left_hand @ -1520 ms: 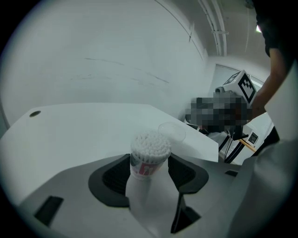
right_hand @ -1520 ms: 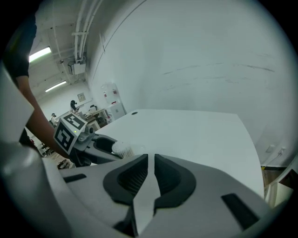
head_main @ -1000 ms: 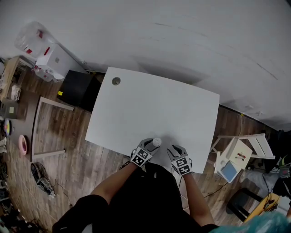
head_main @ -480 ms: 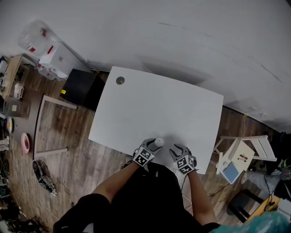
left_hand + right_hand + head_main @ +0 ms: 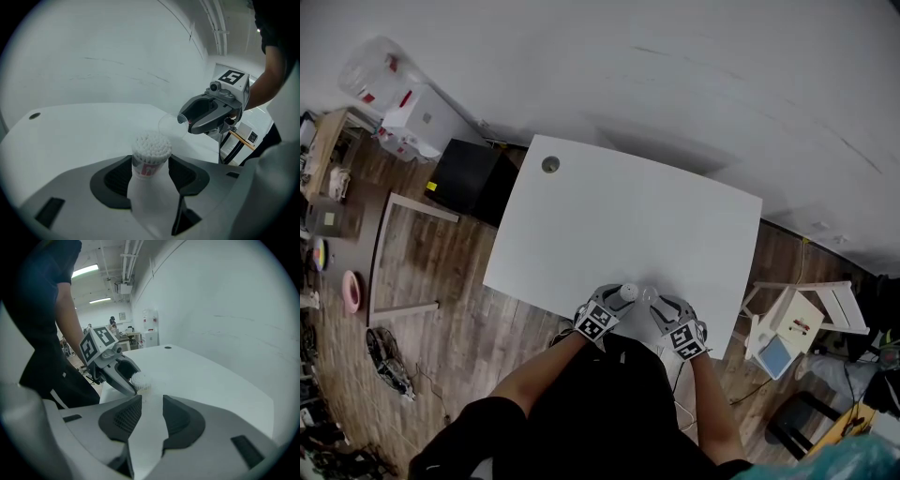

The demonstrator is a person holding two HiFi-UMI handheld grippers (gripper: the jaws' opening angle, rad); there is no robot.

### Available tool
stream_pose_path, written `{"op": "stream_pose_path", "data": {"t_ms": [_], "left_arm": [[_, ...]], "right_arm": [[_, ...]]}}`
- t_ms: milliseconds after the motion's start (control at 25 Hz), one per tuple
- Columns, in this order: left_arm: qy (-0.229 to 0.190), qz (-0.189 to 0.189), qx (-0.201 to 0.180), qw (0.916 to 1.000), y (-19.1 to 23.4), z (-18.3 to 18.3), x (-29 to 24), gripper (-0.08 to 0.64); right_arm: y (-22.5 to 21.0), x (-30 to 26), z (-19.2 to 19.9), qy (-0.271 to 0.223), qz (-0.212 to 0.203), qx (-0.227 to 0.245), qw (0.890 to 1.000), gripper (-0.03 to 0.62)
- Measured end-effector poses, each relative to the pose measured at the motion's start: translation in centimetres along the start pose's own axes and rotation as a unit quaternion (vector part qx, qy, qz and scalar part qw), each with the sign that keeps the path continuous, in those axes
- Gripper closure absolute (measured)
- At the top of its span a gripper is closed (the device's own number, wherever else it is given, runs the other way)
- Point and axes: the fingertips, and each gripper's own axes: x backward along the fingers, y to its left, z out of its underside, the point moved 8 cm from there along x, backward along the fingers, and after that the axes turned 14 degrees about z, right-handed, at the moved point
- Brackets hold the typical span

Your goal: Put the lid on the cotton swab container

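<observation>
Clear lid faint; swab container clamped in the left fingers.
The lid (image 5: pixel 171 125) is transparent, only a pale disc at the right gripper's (image 5: pixel 183 118) fingertips and barely traceable between its own pads; those fingers are clenched on it. The left gripper's (image 5: pixel 150 165) fingers grasp the cotton swab container (image 5: pixel 151 146), uncapped; both grippers slant down, tips near each other, with the lid just beside the swab heads.

A white table (image 5: pixel 619 225) stands on wood-plank floor (image 5: pixel 441 281) near a pale wall (image 5: pixel 675 56), a black cabinet (image 5: pixel 469 178) beside it
</observation>
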Motion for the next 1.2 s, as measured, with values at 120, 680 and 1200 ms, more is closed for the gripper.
{"op": "stream_pose_path", "data": {"t_ms": [120, 680, 1200], "left_arm": [[-0.001, 0.001, -0.002, 1.0000, -0.1, -0.3, 0.2, 0.308], [0.000, -0.011, -0.034, 0.9994, -0.6, -1.4, -0.5, 0.307], [-0.006, -0.017, -0.043, 0.9989, 0.2, -2.0, -0.6, 0.308]], "right_arm": [[0.2, 0.2, -0.7, -0.014, -0.011, 0.000, 1.000, 0.459], [-0.2, -0.7, -2.5, -0.034, -0.066, -0.130, 0.989, 0.460], [-0.4, -2.2, -2.8, -0.029, -0.094, -0.204, 0.974, 0.493]]}}
